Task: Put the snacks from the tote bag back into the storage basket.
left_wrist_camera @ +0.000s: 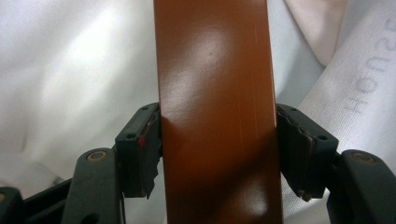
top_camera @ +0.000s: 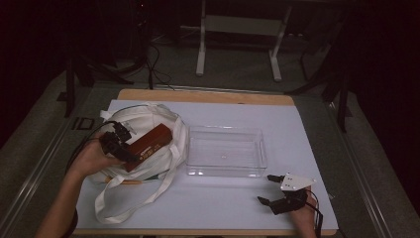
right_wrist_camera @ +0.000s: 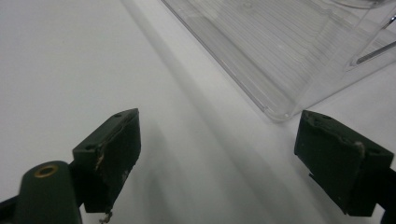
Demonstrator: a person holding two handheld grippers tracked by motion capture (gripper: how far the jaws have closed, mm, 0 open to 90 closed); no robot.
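Clearly, much of the brown box (top_camera: pixel 148 144) was hidden: in the high view its lower end vanished behind the left gripper (top_camera: pixel 118 144) and the person's left hand (top_camera: pixel 94 157), and in the left gripper view it ran off the top and bottom edges of the frame. One such box showed, long, flat-sided and glossy reddish brown, with soft highlights on its face. It lay slanted over the mouth of the white tote bag (top_camera: pixel 148 116) at centre left of the high view, and whether it touched the cloth could not be told. The left gripper's two jaws were pinched against the box's long sides, the box between the pads (left_wrist_camera: pixel 150 140). One bag showed, its two straps trailing toward the lower left of the white table cover (top_camera: pixel 297 129); grey lettering on the cloth in the left gripper view was cut off. A thin orange-brown thing poked out under the bag, too small to identify. One clear plastic tray (top_camera: pixel 227 171) stood just right of the bag. The right gripper (top_camera: pixel 270 191) hovered at lower right, jaws spread wide with nothing between them, near the tray's corner (right_wrist_camera: pixel 280 114)
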